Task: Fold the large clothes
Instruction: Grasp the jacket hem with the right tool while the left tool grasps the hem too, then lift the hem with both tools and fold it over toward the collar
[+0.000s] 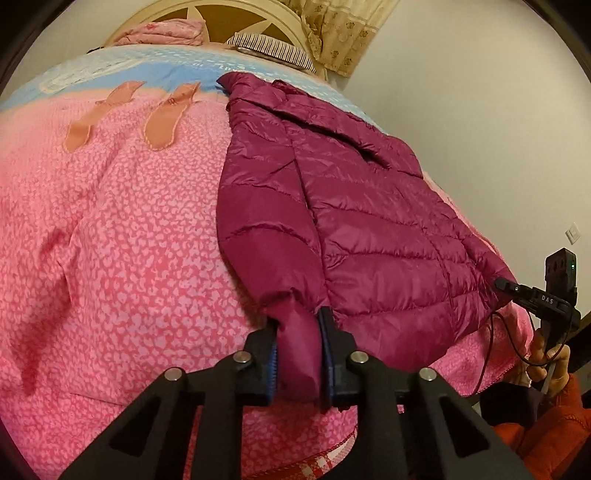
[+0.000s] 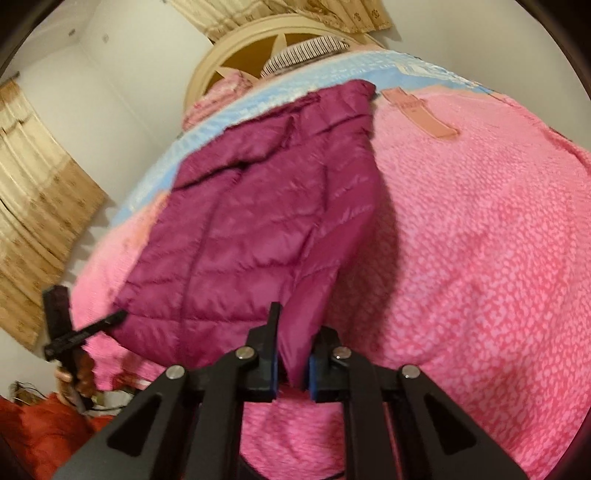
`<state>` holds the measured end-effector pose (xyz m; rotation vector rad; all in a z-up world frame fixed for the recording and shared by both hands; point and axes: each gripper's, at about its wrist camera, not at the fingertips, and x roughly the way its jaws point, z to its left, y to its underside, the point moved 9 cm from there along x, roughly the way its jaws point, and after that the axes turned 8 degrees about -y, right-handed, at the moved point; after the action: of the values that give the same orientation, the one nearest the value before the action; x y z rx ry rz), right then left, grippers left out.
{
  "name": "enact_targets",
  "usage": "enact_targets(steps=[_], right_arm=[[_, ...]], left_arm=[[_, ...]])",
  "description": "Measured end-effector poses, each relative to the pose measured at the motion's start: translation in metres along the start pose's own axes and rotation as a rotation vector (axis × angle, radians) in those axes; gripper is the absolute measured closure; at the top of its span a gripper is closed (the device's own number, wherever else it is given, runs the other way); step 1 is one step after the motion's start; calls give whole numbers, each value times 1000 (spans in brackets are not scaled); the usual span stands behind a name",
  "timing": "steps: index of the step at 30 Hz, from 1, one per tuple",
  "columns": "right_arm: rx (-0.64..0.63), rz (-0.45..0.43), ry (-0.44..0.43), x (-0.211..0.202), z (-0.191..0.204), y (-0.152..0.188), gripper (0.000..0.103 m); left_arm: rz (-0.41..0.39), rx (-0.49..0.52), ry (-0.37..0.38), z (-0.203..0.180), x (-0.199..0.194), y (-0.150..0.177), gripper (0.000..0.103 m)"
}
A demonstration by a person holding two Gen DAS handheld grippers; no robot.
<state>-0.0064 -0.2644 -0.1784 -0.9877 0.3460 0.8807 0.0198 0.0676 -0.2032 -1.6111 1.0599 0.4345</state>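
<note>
Glossy quilted nylon jacket lies on a nubbly, matt cloth bedspread.

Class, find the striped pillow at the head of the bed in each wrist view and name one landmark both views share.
Left wrist view: the striped pillow lies at top centre, just right of the cream headboard.
Right wrist view: the striped pillow sits at top centre, against the headboard.
Shared landmark: the magenta quilted jacket on the pink bedspread.

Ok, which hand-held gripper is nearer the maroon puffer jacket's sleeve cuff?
Left. The left hand-held gripper is clamped on the sleeve cuff; the right hand-held gripper is across the puffer jacket, at its far hem corner.
</note>
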Motion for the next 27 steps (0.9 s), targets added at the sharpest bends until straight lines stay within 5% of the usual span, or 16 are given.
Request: enact_targets(steps=[7, 20, 27], right_arm=[[8, 13, 63, 4, -9, 5, 90], [-44, -87, -97, -50, 43, -17, 91], [-45, -178, -184, -97, 66, -30, 91]], left_arm=[[-77, -3, 51, -10, -22, -16, 95], [-304, 94, 251, -47, -111, -54, 95], [-427, 154, 267, -69, -159, -82, 95]])
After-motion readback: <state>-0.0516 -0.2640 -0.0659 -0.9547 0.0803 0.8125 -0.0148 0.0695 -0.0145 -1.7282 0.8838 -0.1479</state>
